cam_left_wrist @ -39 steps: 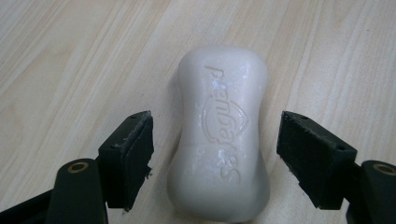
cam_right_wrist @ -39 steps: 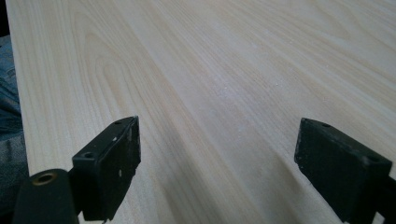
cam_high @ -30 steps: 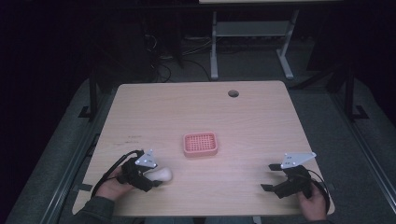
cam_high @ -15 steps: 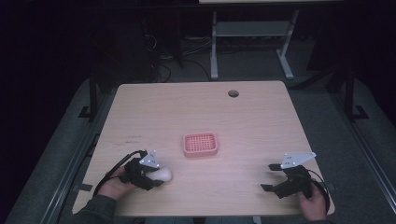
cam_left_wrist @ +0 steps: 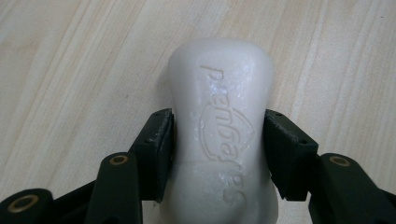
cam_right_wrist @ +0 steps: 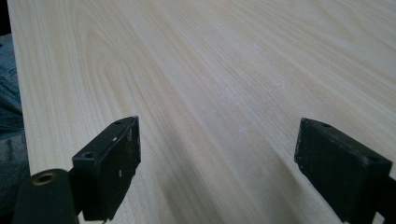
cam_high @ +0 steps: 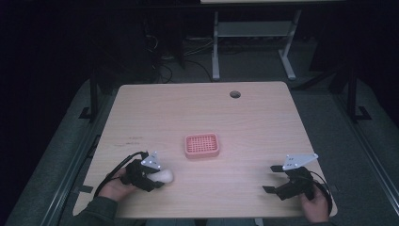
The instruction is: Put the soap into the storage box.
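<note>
We hold the left gripper (cam_high: 157, 178) low at the near left part of the bench (cam_high: 263, 117), with our left hand (cam_high: 118, 184) behind it and the sleeve coming in from the bottom edge. Its jaws have just been closing, and now the two black pads (cam_left_wrist: 159, 149) press on both sides of a bar of soap (cam_left_wrist: 222, 135). So this gripper is gripping the soap. The soap lies flat on the bench, at the near left, well apart from the pink tray (cam_high: 202, 145).

The soap is creamy white, smooth and a bit shiny. It is rounded at the far end and pinched in a little where the pads squeeze it. Raised letters and a curved mark are pressed into its top.

Our right gripper (cam_high: 275, 179) sits near the right front corner of the bench, with our right hand (cam_high: 314, 203) behind it. A grey three-cornered plate is on top of it. In the right gripper view its jaws stand wide apart with just bare wood between them.

The bench is pale wood with long, soft grain lines and a round hole (cam_high: 235, 94) near the far edge. The pink tray sits near the middle. It is a small box shape with round corners and rows of little holes in its top.
</note>
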`<action>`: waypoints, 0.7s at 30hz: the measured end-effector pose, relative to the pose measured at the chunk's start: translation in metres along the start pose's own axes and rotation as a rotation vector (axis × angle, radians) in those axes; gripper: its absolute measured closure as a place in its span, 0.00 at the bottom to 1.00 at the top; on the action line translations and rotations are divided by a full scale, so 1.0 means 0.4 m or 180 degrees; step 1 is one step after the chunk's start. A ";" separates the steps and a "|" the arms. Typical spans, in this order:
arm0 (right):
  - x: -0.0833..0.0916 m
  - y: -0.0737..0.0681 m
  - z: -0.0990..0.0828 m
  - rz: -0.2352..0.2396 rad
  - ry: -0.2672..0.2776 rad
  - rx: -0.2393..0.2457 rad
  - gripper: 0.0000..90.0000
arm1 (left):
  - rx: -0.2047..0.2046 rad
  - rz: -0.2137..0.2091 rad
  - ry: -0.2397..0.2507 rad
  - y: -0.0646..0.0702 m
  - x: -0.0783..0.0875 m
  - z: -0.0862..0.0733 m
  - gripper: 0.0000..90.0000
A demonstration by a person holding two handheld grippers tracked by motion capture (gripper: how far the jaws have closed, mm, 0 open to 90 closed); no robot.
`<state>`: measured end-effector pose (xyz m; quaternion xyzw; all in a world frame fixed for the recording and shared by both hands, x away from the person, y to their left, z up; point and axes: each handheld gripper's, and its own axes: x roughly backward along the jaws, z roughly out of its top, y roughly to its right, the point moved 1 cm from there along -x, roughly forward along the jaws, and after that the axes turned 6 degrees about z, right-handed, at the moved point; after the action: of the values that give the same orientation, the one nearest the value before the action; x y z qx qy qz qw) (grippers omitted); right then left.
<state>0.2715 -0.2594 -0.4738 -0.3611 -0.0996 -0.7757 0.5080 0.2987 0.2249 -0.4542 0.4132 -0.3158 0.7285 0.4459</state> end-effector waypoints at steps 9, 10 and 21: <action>0.001 -0.002 0.001 0.0008 0.0008 0.0000 0.16 | 0.0004 0.0034 -0.0059 0.007 0.002 0.008 0.54; 0.001 -0.002 0.001 0.0008 0.0008 0.0000 0.16 | 0.0004 0.0034 -0.0059 0.007 0.002 0.008 0.54; 0.003 -0.003 0.002 0.0006 0.0011 0.0022 0.16 | 0.0045 0.0011 -0.0061 0.007 0.007 0.008 0.55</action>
<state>0.2704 -0.2592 -0.4722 -0.3581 -0.1011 -0.7755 0.5101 0.2964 0.2221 -0.4505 0.4227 -0.3156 0.7275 0.4386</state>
